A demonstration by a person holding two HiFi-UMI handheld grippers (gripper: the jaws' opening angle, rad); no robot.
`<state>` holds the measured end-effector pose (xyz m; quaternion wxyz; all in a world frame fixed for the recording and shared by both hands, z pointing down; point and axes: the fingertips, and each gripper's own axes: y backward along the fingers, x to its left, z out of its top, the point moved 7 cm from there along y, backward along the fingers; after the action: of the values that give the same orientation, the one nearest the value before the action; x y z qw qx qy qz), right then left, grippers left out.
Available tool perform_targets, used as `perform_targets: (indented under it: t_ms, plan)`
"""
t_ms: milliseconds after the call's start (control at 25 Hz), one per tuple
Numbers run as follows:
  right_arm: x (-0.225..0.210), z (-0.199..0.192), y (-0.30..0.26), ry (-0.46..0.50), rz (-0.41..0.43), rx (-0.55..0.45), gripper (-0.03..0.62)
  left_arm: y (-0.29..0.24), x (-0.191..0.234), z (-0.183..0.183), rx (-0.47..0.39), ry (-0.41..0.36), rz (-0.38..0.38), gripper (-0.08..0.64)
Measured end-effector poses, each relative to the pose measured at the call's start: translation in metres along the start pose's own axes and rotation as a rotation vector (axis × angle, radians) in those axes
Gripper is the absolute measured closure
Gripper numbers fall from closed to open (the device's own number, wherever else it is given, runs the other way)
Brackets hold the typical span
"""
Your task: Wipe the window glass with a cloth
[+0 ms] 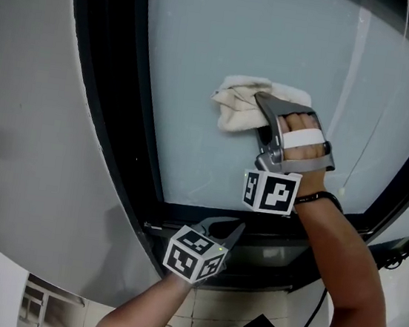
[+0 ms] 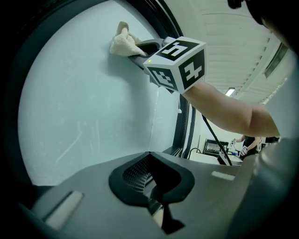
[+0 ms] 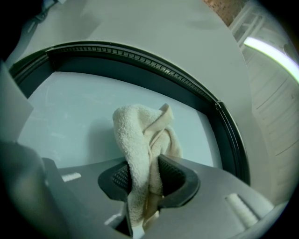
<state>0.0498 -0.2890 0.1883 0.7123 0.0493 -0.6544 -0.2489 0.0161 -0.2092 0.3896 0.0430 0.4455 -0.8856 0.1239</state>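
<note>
The right gripper (image 3: 148, 176) is clamped on the cloth (image 3: 140, 140). Its two ribbed pads pinch a thick fold of the cream towelling between them. In the right gripper view the cloth's long axis runs along the jaws. One bunched end stands up out of them and points away from the gripper at the window glass (image 1: 280, 42), and a shorter tail hangs back behind the pads.

In the head view the bunched end is pressed flat against the window glass, near the middle of the pane. It spreads sideways from the jaw tips toward the glass's left edge. The person's right hand (image 1: 301, 142) grips the handle under a white strap. That gripper's marker cube (image 1: 270, 192) sits low over the glass, just above its bottom edge.

The left gripper (image 2: 150, 175) has its jaws together with nothing between them. It is held below the window glass, over the dark frame (image 1: 104, 71) along the bottom, and does not touch the pane. It points up at the glass, so its view shows the cloth high on the pane.

The frame borders the glass all round. A plain grey wall (image 1: 21, 135) lies to the left of the glass, beyond the frame.
</note>
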Motion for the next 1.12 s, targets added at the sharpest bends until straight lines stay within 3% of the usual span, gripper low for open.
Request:
perform_targets:
  t_ms: [1120]
  plan:
    - [0.075, 0.011, 0.039, -0.045, 0.093, -0.022, 0.477, -0.002, 0.006, -0.026, 0.035, 0.034, 0.011, 0.545]
